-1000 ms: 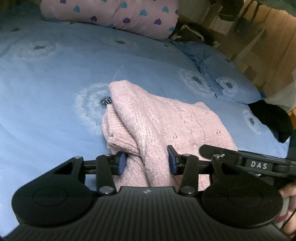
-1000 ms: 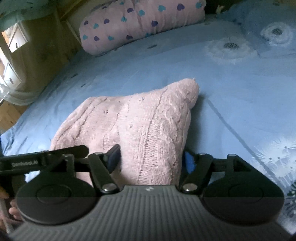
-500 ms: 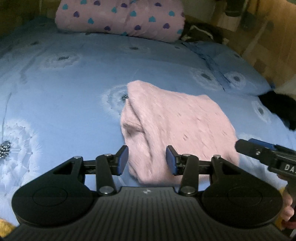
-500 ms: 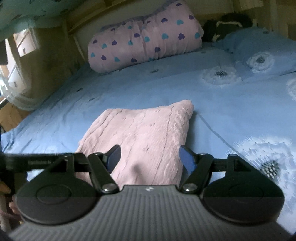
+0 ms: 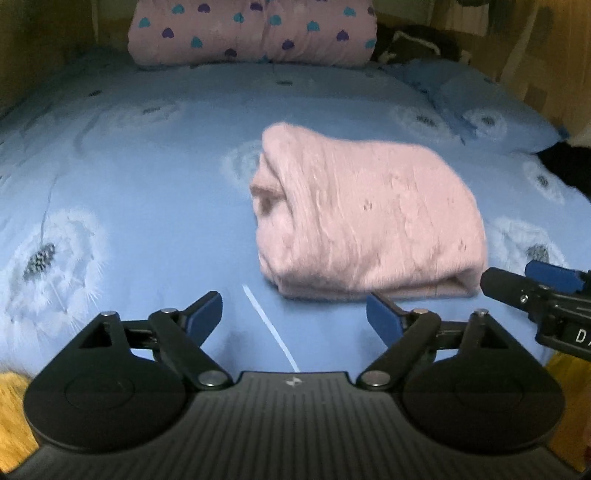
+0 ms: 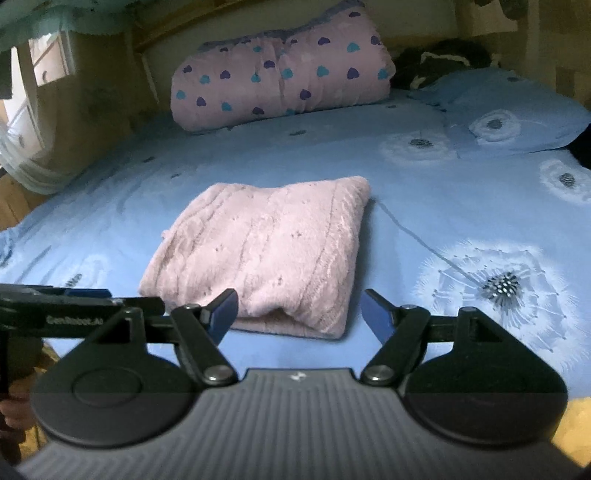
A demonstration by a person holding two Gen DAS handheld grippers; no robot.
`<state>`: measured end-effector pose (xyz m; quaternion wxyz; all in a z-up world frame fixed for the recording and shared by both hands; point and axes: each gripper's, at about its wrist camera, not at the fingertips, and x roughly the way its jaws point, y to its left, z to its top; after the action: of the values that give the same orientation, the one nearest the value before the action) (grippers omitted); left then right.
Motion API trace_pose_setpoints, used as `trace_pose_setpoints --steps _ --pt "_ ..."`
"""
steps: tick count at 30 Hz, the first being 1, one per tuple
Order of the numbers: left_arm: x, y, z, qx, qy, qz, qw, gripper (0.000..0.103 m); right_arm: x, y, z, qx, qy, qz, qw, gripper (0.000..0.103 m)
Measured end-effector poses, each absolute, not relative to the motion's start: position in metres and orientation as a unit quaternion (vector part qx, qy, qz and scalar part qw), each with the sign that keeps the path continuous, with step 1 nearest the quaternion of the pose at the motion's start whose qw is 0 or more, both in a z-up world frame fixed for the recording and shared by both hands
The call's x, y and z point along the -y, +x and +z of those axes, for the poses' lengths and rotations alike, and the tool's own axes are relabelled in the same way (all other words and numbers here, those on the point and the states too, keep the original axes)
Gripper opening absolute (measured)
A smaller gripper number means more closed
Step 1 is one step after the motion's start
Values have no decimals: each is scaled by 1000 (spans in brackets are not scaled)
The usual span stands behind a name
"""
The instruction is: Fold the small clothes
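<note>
Sweater (image 5: 365, 218) lies folded on the blue bed (image 5: 147, 184), so the left tool (image 5: 294, 314) hangs spread and empty just short of it. Right wrist view: right tool (image 6: 299, 306), likewise spread, frames the bundle's near edge, apparently finished.

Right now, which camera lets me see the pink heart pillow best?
The right wrist view. There the heart pillow sits whole, with both ends and its top edge in view. In the left wrist view the same pillow is cut off by the top of the picture, so only its lower part shows.
</note>
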<state>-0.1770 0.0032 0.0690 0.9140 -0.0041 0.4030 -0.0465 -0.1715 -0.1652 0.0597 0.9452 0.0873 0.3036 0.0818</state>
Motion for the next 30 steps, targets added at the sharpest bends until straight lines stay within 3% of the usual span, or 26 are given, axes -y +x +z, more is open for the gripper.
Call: trace_pose_setpoints --steps 10,14,30 --pt "20 -171 39 -426 25 -45 903 92 154 -173 36 -318 17 42 947 75" --pt "23 -169 31 -422 29 -30 906 98 152 -169 26 -327 16 43 944 75" --pt "16 -162 24 -417 18 -14 909 103 150 -165 5 -338 33 50 939 75"
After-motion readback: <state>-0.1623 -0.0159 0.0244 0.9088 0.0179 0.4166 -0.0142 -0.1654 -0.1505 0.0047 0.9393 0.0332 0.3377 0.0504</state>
